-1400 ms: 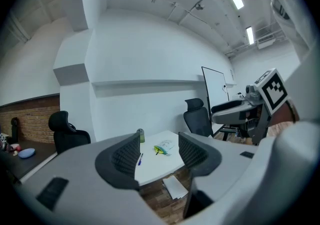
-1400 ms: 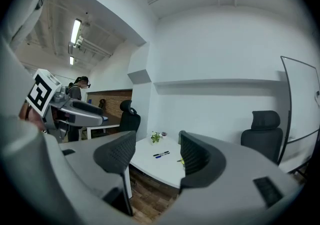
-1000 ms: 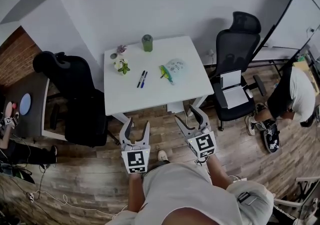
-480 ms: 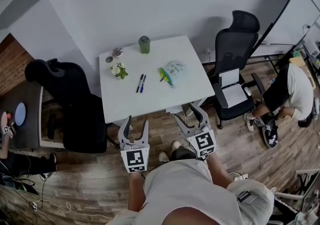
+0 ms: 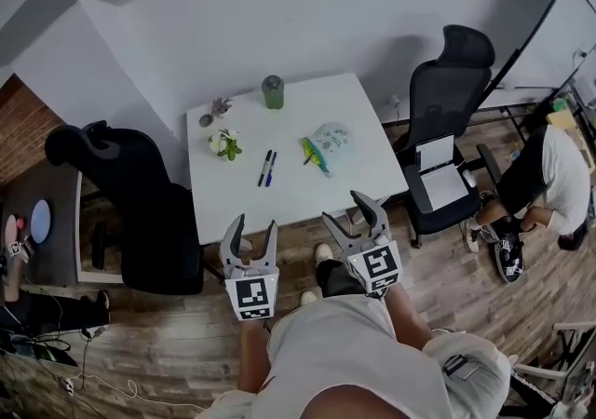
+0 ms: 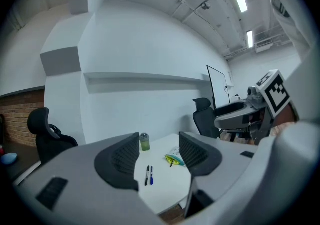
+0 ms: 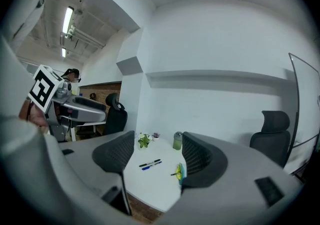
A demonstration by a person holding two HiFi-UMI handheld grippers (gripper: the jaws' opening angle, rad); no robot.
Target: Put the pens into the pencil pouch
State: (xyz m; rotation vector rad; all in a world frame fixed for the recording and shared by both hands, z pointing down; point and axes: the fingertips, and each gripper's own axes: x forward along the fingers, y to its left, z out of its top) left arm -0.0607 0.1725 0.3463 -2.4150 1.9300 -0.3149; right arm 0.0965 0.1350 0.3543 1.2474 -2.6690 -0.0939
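Observation:
Two pens, one black (image 5: 264, 168) and one blue (image 5: 271, 168), lie side by side mid-table on the white table (image 5: 279, 203). To their right lies the clear pencil pouch (image 5: 329, 143) with a green-yellow edge and a dark pen at its mouth. Both grippers hover over the wood floor short of the table's near edge. The left gripper (image 5: 253, 226) and the right gripper (image 5: 344, 210) are open, their jaws opening further, with nothing between them. The left gripper view frames the pens (image 6: 149, 175) and the pouch (image 6: 175, 158) between its jaws.
A green cup (image 5: 272, 91) and a small plant (image 5: 224, 142) stand at the table's far side. Black office chairs flank it at the left (image 5: 130, 194) and the right (image 5: 447, 101). A person (image 5: 549, 184) crouches on the floor at the far right.
Both grippers have moved forward, closer to the table's near edge. The table and chairs have shifted slightly in view. The pens and pouch have not moved.

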